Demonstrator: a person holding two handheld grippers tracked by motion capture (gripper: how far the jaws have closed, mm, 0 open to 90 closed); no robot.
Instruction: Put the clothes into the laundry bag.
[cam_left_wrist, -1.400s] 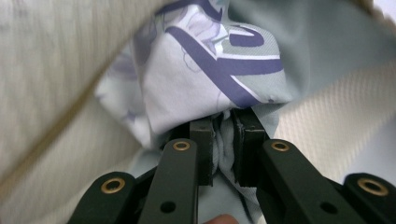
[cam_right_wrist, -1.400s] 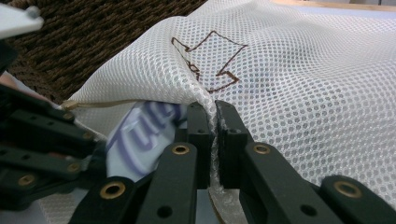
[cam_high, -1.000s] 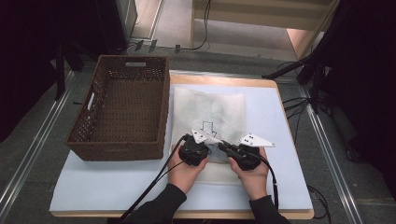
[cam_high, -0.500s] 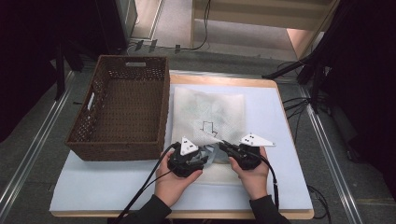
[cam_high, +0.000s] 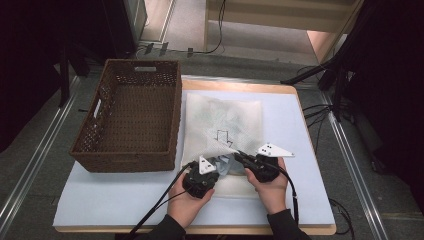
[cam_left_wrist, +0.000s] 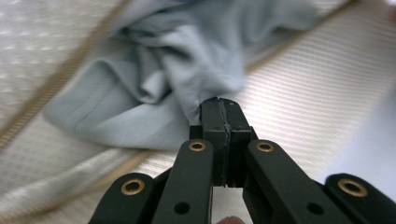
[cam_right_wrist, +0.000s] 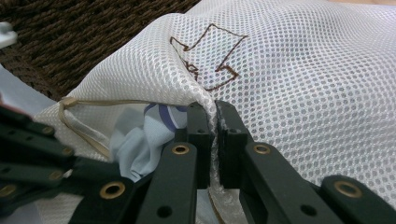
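A white mesh bag (cam_high: 225, 117) with a brown arrow drawn on it lies flat on the table mat. My right gripper (cam_high: 240, 156) is shut on the bag's near edge (cam_right_wrist: 205, 100) and lifts the mouth open. A light blue cloth (cam_high: 226, 163) bulges out of that mouth. My left gripper (cam_high: 216, 169) has just been closing, and its jaws are now shut on a fold of the light blue cloth (cam_left_wrist: 154, 88). In the left gripper view, the left gripper (cam_left_wrist: 219, 103) pinches the fabric at its tips. In the right gripper view, the right gripper (cam_right_wrist: 215, 112) has mesh clamped between its pads.
An empty brown wicker basket (cam_high: 131, 116) stands at the left of the table, its side close to the bag. The pale mat (cam_high: 295, 150) reaches to the table's near and right edges. Cables trail from both grippers toward the person.
My left gripper has drawn back toward the near edge and a little left, and its jaws have closed on the blue cloth. The right gripper has kept still on the bag's edge.
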